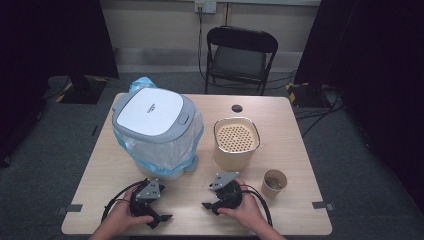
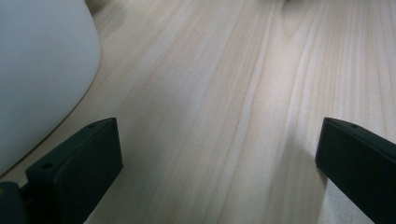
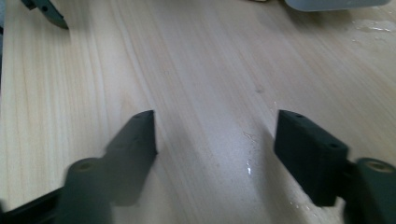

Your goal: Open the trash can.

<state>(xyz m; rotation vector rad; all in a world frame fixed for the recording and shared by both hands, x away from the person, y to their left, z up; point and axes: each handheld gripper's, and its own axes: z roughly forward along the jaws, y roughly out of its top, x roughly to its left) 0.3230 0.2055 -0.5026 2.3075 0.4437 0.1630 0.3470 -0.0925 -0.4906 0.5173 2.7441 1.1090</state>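
Two hands hold the grippers low at the near edge of the wooden table (image 1: 295,150). My left gripper (image 1: 159,202) is open over bare wood (image 2: 218,135), with the white bin (image 2: 42,70) close on its left. My right gripper (image 1: 209,196) is also open with nothing between its fingers (image 3: 217,123), and it points left across the table. A grey-and-white lidded bin (image 1: 152,125) lined with a clear blue-edged bag stands just behind the left gripper. To the bin's right stand a beige canister (image 1: 236,142) with a perforated top and a paper cup (image 1: 274,183).
A black folding chair (image 1: 240,55) stands behind the table. A small dark round hole (image 1: 237,108) sits near the far edge. Small wet glints (image 3: 249,165) lie on the wood by the right gripper. Bare table lies between the two grippers.
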